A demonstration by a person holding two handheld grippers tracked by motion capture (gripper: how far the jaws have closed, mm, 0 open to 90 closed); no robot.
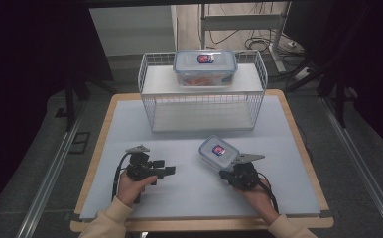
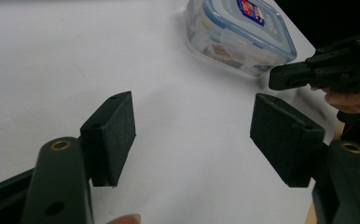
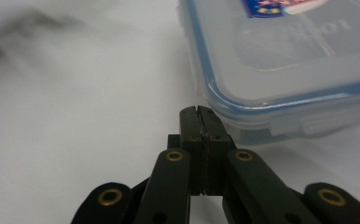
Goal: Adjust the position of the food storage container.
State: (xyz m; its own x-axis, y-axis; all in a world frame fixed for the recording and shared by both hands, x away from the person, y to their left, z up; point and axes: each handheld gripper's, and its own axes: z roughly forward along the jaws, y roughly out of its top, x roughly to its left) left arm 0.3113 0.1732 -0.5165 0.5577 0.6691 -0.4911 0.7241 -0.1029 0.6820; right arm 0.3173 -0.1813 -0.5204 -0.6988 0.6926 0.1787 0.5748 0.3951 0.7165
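A clear plastic box with a blue-rimmed lid and a red-blue label (image 1: 218,151) lies on the pale mat at the table's right-centre. My right gripper (image 1: 223,173) is shut with nothing in it. In the right gripper view its tips (image 3: 199,114) sit right against the box's near edge (image 3: 285,60); whether they touch it I cannot tell. My left gripper (image 1: 164,167) rests to the left, pointing right. Its jaws (image 2: 192,135) stand open over bare mat, with the box (image 2: 238,32) and the right gripper (image 2: 285,77) farther off.
A white wire rack (image 1: 150,79) stands at the table's back. On its upper shelf sits a second clear lidded box (image 1: 205,67) with orange contents. The lower shelf (image 1: 199,116) holds nothing. The mat (image 1: 130,124) ends at wooden table edges.
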